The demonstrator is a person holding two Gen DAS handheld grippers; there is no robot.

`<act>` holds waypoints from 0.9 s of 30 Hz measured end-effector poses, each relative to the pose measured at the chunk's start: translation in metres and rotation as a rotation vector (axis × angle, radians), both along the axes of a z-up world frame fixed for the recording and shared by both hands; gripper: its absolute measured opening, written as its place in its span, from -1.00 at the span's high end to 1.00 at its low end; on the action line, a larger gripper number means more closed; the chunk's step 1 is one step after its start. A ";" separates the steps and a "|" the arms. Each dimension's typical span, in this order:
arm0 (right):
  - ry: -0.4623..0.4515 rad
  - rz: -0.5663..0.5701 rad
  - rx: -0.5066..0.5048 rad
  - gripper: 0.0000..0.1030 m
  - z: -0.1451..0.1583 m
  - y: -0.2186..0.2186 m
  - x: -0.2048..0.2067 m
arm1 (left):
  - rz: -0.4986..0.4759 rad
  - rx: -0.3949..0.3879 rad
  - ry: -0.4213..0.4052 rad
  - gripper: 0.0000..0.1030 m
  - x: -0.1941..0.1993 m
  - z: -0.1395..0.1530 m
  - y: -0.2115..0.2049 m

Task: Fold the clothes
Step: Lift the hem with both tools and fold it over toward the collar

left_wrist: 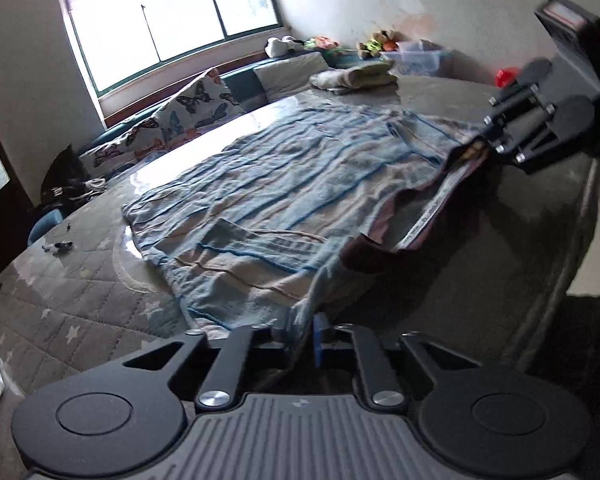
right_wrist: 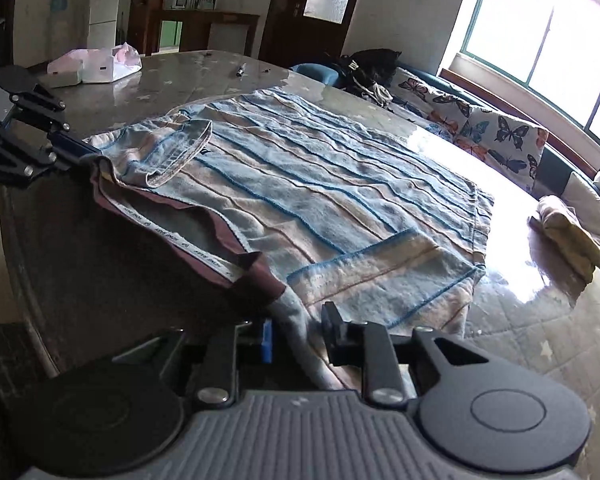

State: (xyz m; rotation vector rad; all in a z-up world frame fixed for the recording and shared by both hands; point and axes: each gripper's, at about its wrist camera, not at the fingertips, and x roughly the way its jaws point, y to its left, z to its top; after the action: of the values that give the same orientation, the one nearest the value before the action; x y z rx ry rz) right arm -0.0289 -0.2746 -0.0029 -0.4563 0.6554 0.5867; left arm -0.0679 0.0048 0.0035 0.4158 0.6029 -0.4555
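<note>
Lying spread on the table [left_wrist: 540, 208]: striped shirt [left_wrist: 260, 200], sleeves tucked in. Pinching its near corners at the collar edge, left gripper [left_wrist: 300, 332] and right gripper [right_wrist: 296, 332] both closed on cloth. Probably mid-fold; next likely calling for lifting both corners together, evenly, toward the far hem.

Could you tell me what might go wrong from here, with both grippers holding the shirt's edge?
1. The left gripper and right gripper each pinch only a thin bit of the shirt, so a corner could slip out.
2. The near hem sags between them, so the fold may land uneven.
3. The table looks glossy, so the shirt may slide.
</note>
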 end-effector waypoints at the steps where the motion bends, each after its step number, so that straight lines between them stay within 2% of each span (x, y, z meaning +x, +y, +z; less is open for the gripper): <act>1: 0.005 -0.005 0.009 0.72 0.000 0.000 0.001 | 0.002 -0.008 -0.003 0.87 -0.002 0.003 0.001; 5: 0.018 -0.031 0.067 0.90 0.003 -0.003 0.005 | 0.010 -0.041 -0.015 0.91 -0.008 0.016 0.005; 11: 0.011 -0.043 0.153 0.93 0.025 -0.014 -0.005 | 0.022 -0.090 -0.033 0.93 -0.017 0.036 0.010; 21: 0.046 0.022 0.174 0.94 0.065 -0.026 -0.069 | 0.004 -0.126 -0.018 0.92 -0.071 0.073 0.019; 23: 0.060 0.027 0.182 0.94 0.070 -0.027 -0.074 | 0.011 -0.126 -0.016 0.92 -0.069 0.077 0.020; 27: 0.055 0.028 0.177 0.94 0.079 -0.024 -0.062 | 0.031 -0.141 -0.024 0.92 -0.034 0.084 0.022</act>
State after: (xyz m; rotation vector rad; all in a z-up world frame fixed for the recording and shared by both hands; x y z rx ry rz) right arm -0.0908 -0.2984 0.0762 -0.2852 0.6446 0.6794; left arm -0.1024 0.0268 0.0874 0.2765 0.5495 -0.4599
